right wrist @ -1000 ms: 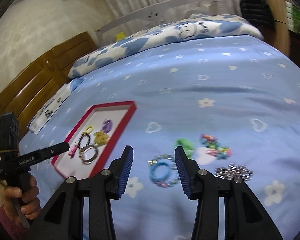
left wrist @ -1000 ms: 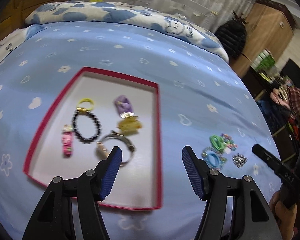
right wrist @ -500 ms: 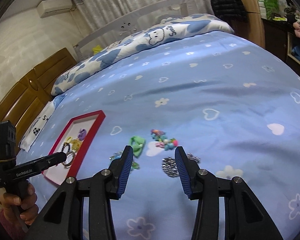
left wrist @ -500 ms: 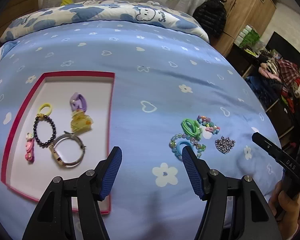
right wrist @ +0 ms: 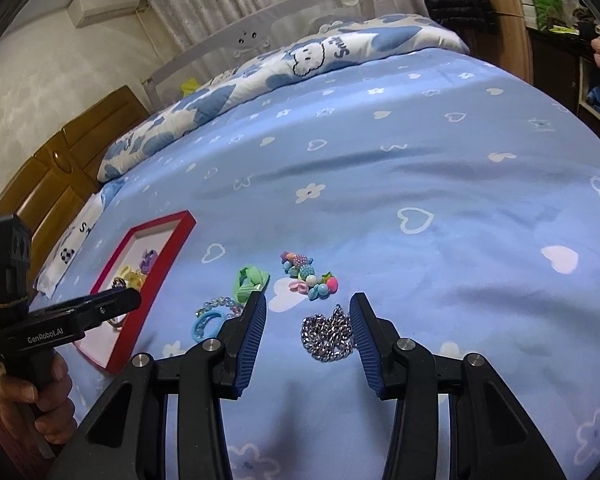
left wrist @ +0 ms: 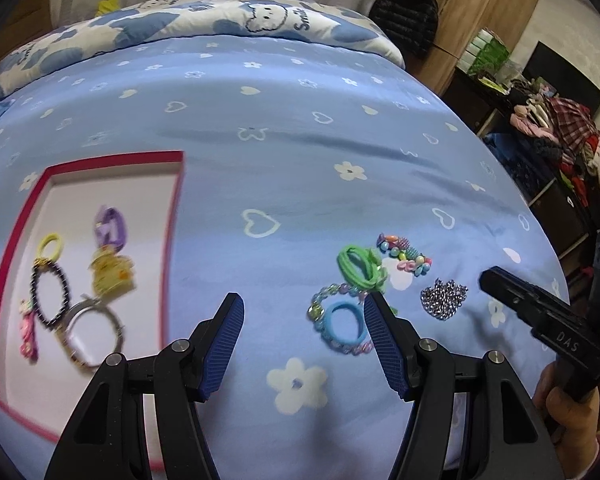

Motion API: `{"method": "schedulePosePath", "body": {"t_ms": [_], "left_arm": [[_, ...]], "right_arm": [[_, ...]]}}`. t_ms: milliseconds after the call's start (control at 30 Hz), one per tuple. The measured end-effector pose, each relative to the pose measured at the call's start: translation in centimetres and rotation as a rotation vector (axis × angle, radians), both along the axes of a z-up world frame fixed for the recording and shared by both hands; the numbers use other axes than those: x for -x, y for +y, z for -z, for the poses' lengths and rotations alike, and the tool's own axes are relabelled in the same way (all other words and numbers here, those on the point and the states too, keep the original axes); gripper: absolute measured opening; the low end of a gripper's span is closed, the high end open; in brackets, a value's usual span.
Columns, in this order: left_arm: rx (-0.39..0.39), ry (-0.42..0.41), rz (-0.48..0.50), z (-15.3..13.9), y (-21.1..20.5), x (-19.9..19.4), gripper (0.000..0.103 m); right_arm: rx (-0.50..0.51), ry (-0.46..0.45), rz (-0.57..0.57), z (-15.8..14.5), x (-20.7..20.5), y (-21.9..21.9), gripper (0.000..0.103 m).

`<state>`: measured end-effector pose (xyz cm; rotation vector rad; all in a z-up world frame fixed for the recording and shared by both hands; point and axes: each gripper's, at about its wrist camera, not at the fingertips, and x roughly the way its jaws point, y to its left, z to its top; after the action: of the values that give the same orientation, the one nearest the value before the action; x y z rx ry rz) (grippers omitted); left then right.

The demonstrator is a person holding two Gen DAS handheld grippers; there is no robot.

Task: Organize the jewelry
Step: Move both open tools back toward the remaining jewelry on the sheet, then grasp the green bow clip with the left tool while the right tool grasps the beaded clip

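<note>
A red-rimmed tray (left wrist: pixel 176 216) (right wrist: pixel 168 252) lies on the blue bedspread and holds a black bead bracelet (left wrist: pixel 49 294), a silver bangle (left wrist: pixel 94 330), a yellow clip (left wrist: pixel 112 274), a purple tie (left wrist: pixel 110 226) and a yellow tie (left wrist: pixel 51 244). Loose on the spread lie a blue hair tie (left wrist: pixel 342 322) (right wrist: pixel 206 322), a green tie (left wrist: pixel 360 266) (right wrist: pixel 250 278), a colourful bead bracelet (left wrist: pixel 404 254) (right wrist: pixel 310 274) and a silver chain (left wrist: pixel 444 298) (right wrist: pixel 328 336). My left gripper (left wrist: pixel 302 330) hangs open above bare spread between the tray and the loose pieces. My right gripper (right wrist: pixel 306 328) is open above the chain, not touching it.
A cloud-print pillow (left wrist: pixel 220 20) lies along the bed's far end before a white rail. A wooden wardrobe (left wrist: pixel 484 4) and cluttered shelves (left wrist: pixel 552 140) stand off the bed's right side. A wooden headboard (right wrist: pixel 48 184) is at the left in the right wrist view.
My left gripper has swung right, away from the tray towards the loose pieces. My right gripper has shifted right from over the blue hair tie to over the silver chain.
</note>
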<state>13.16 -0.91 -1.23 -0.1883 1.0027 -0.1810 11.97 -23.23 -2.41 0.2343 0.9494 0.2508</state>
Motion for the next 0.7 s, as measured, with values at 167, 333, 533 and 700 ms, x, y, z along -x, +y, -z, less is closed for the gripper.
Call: {"method": "schedulePosePath", "body": {"t_ms": [167, 333, 533, 700], "left_arm": [[0.013, 0.025, 0.029, 1.3, -1.2, -2.6, 0.062], [0.015, 0.061, 0.053, 3.1, -2.5, -5.5, 0.062], [0.019, 0.114, 0.073, 5.9, -3.6, -8.6, 0.061], [-0.028, 0.121, 0.106, 7.5, -4.8, -10.0, 0.048]], "right_arm": [[0.017, 0.029, -0.035, 1.1, -2.0, 0.4, 0.045], [0.016, 0.055, -0.046, 2.4, -3.8, 0.6, 0.045], [0.015, 0.093, -0.07, 3.7, -5.2, 1.0, 0.045], [0.021, 0.117, -0.081, 4.6, -6.1, 1.1, 0.045]]}}
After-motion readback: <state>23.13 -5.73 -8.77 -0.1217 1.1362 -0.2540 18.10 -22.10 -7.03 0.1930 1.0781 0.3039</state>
